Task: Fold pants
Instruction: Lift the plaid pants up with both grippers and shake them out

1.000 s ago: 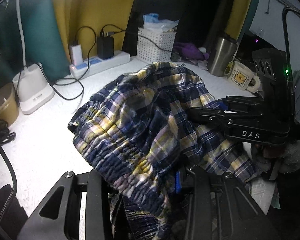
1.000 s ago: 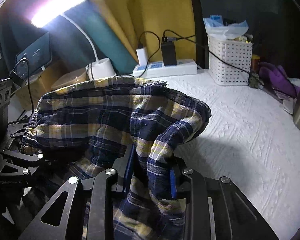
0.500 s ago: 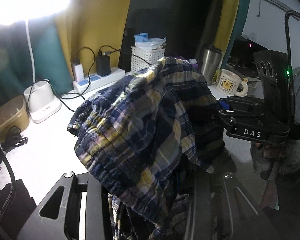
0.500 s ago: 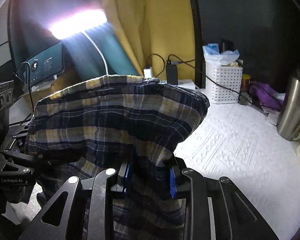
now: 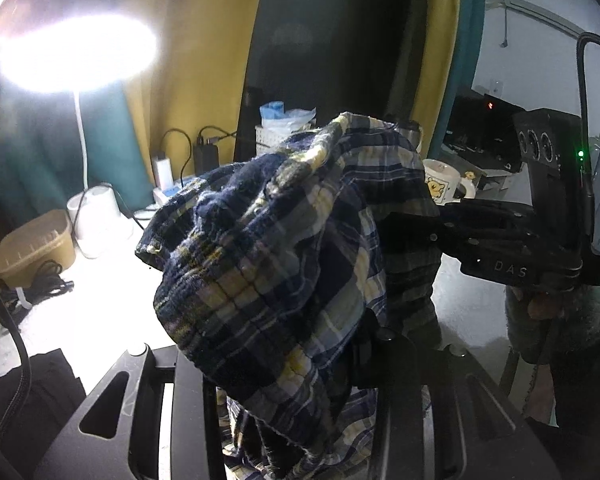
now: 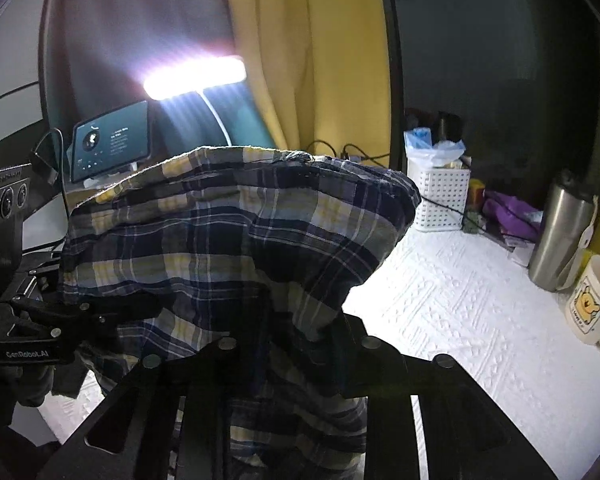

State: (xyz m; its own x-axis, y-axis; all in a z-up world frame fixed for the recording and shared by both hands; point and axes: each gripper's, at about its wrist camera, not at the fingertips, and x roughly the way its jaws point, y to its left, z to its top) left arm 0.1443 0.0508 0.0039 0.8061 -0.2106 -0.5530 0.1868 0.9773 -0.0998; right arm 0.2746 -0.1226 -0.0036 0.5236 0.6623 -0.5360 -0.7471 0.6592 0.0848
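Observation:
The navy, yellow and white plaid pants (image 5: 283,264) hang bunched in the air above the white table, held by both grippers. My left gripper (image 5: 300,364) is shut on the pants near their gathered waistband; cloth drapes over its fingers. My right gripper (image 6: 295,344) is shut on another part of the pants (image 6: 235,240), which fill the middle of its view. The right gripper (image 5: 424,232) shows from the side in the left wrist view, and the left gripper (image 6: 147,308) shows at the left in the right wrist view. The fingertips are hidden by cloth.
On the textured white table (image 6: 472,320) stand a white basket (image 6: 440,196), a steel tumbler (image 6: 560,236), a bear mug (image 6: 592,300), purple cloth (image 6: 508,212). A lit desk lamp (image 5: 75,52), power strip with chargers (image 5: 167,196), beige box (image 5: 35,244) stand left.
Both grippers have lifted the pants up off the table. The cloth now hangs higher and more bunched, and more of the curtain and lamp shows behind it.

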